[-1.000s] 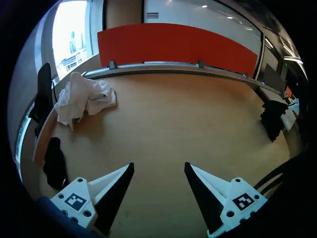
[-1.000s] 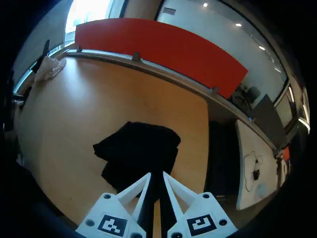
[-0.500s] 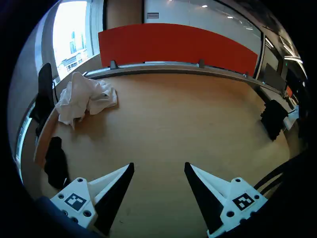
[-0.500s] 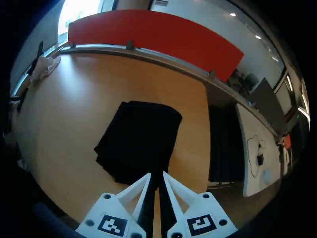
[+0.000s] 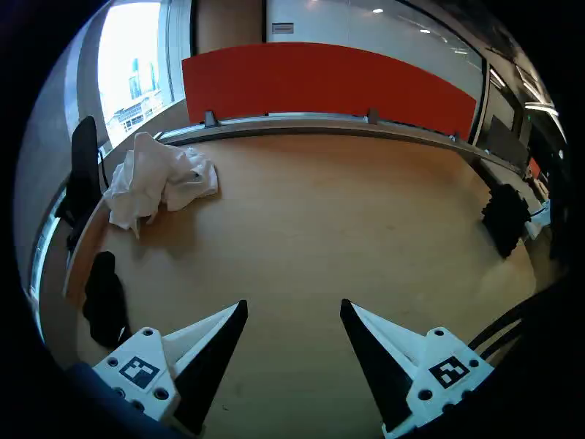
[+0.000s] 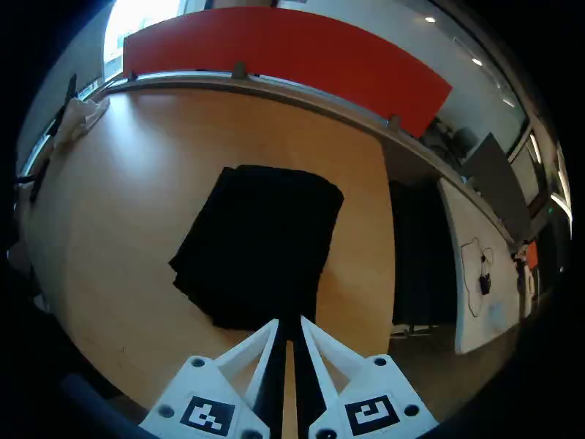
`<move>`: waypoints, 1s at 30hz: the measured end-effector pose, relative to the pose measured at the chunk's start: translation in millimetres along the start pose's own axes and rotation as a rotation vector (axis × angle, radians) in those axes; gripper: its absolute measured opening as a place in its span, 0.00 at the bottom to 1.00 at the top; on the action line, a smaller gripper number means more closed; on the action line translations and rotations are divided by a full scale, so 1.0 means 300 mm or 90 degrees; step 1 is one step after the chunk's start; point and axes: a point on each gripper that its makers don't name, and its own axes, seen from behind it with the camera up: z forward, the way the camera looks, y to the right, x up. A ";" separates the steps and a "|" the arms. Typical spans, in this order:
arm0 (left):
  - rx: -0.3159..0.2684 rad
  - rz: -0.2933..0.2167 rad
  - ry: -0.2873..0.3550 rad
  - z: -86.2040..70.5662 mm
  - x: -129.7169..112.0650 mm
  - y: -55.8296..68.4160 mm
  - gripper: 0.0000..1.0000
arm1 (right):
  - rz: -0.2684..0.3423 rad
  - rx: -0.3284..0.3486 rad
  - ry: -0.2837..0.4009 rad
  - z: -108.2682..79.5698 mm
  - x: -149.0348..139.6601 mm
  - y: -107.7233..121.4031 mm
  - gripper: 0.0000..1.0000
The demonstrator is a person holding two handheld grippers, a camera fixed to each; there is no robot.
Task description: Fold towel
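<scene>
While your right tool (image 6: pixel 292 323) sits closed at the near edge of the folded black towel (image 6: pixel 263 234) on the wooden surface (image 6: pixel 131 219), a caught hem would drag it open; your left tool (image 5: pixel 293 303) gapes.

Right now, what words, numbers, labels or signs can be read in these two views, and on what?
No text can be read.
The wall plate: too small to read.
The square markers on the left gripper and right gripper: patterns, no letters.
The black towel: no lettering visible.
</scene>
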 end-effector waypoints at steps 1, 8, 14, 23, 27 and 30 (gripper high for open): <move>0.000 0.000 0.000 0.000 -0.001 0.000 0.94 | 0.001 -0.001 0.000 0.001 0.000 0.000 0.06; 0.001 0.000 -0.001 0.001 -0.002 -0.002 0.94 | 0.002 -0.007 -0.002 0.006 0.000 0.003 0.06; 0.000 0.000 -0.003 0.002 -0.004 -0.001 0.94 | 0.006 -0.015 -0.011 0.021 -0.010 0.008 0.06; 0.003 0.001 -0.004 -0.003 -0.008 -0.013 0.94 | 0.022 -0.022 -0.020 0.044 -0.022 0.020 0.06; 0.006 -0.002 -0.003 -0.006 -0.006 -0.020 0.94 | 0.023 -0.023 -0.019 0.045 -0.022 0.020 0.06; 0.007 -0.003 -0.002 -0.007 -0.004 -0.022 0.94 | 0.021 -0.026 -0.020 0.046 -0.023 0.019 0.07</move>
